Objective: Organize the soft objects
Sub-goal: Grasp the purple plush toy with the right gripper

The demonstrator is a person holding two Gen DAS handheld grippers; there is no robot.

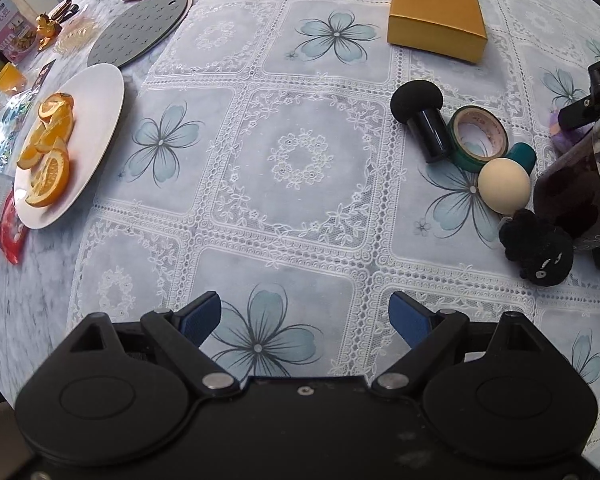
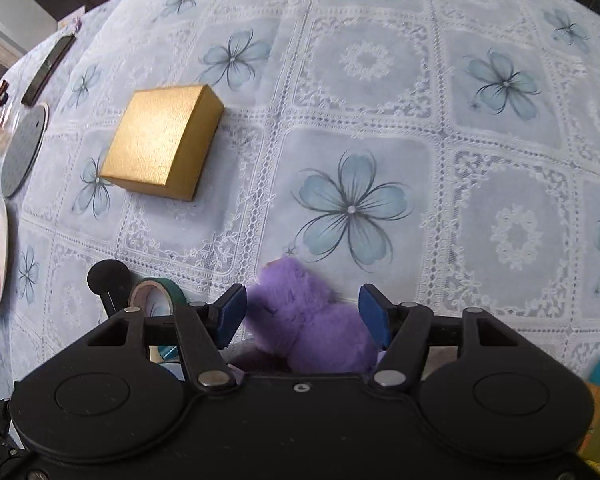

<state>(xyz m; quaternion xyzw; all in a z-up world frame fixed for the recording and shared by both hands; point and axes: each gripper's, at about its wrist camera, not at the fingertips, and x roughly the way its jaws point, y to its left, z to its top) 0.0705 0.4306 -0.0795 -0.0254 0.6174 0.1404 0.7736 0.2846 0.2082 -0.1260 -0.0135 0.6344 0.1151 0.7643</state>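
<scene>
Right gripper (image 2: 302, 312) jaws spread around purple plush toy (image 2: 308, 316), seemingly untouched.

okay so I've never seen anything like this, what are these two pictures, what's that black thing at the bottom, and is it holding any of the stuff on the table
Each picture comes from a camera mounted on a hand-held gripper, looking forward along its two blue-padded fingers. A person carries one in each hand; there is no robot arm.

In the left view, the left gripper is open and empty above a flowered tablecloth. On it lie a gold box, a roll of tape, a cream ball, a black plush toy and a plate of orange slices.

In the right view, the right gripper is open around a purple plush toy, its pads not pressing it.
</scene>
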